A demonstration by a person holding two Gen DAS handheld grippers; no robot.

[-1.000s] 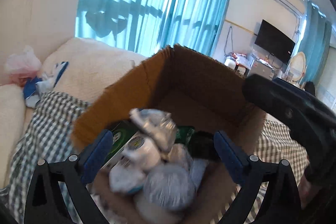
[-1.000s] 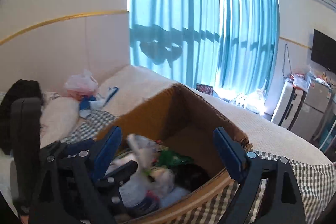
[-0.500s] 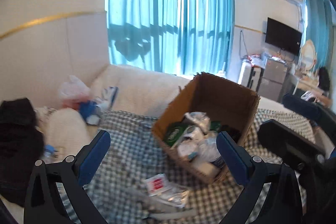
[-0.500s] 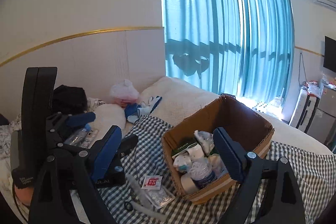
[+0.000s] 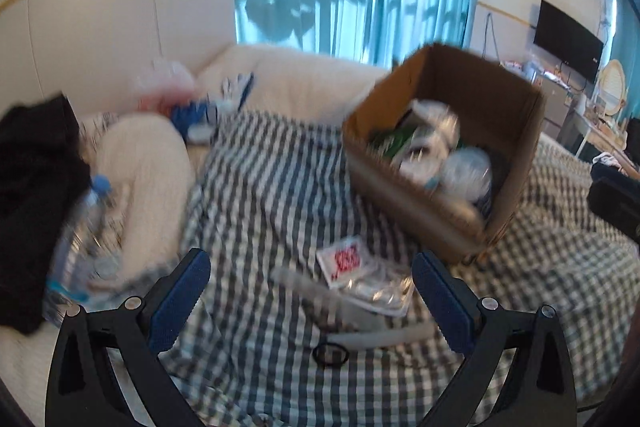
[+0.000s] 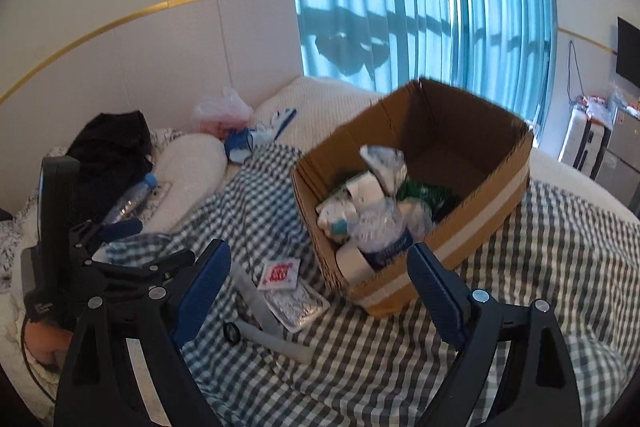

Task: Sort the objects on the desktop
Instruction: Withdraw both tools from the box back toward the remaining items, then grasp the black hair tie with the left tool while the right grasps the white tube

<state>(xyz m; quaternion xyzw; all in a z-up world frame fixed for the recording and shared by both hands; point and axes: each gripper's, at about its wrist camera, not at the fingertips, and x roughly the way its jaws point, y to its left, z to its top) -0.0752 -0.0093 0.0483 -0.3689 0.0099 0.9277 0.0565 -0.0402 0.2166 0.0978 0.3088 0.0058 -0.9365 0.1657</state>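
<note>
Both tongs pulled back from the cardboard box (image 6: 472, 211), checked cloth (image 5: 260, 187) and packets (image 5: 344, 261) now in view

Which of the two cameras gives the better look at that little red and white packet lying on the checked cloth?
The right wrist view: the packet is sharp there, lying beside the cardboard box. The left wrist view shows it too, but blurred.

Each hand-held gripper is a black plastic frame with triangular cut-outs and silver screw heads at the joints. The left hand-held gripper (image 5: 310, 289) and the right hand-held gripper (image 6: 318, 281) carry ribbed blue pads (image 6: 204, 289) on their fingers; a tall black housing tops the left one
</note>
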